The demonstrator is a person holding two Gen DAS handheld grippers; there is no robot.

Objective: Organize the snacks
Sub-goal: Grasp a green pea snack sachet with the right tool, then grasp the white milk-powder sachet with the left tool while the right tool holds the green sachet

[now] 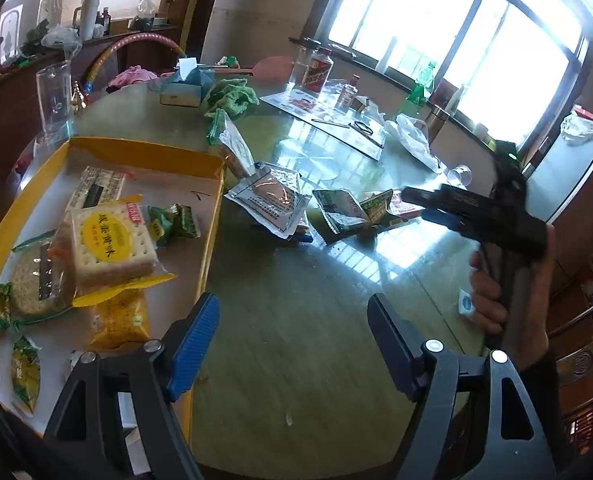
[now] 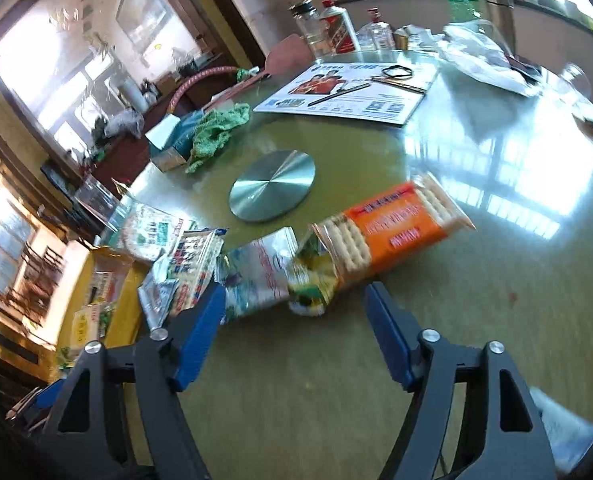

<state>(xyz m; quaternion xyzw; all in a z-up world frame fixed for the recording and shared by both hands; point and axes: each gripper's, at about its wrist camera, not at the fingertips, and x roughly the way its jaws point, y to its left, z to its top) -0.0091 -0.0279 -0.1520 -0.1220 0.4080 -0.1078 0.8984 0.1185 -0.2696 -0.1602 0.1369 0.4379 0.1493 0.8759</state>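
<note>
**Reaching for the loose snacks, tray half filled**

I read this as mid-task: some packets are already boxed, others wait on the table, and I am lining up the next pick.

Starting at nine o'clock in the left wrist view, the yellow tray holds a cracker pack with a yellow label, a few small green packets and a flat brown one. My left gripper hangs released over bare table just beside the tray's edge, at six o'clock, with nothing between its jaws.

Moving right, the loose snacks lie on the table past the tray: a silver pouch near centre and a green packet at about two o'clock from it.

In the right wrist view, my right gripper is released too, nothing held. A crumpled green packet sits just ahead of its tips at twelve o'clock, leaning on an orange cracker pack. I judge the next move needs a short push forward, then a gentle close so the crackers don't crack.

The table is round, greenish and glossy, throwing hard window glare. A steel disc sits at its centre, with a green cloth, bottles and a leaflet beyond. The window is at one o'clock.
</note>
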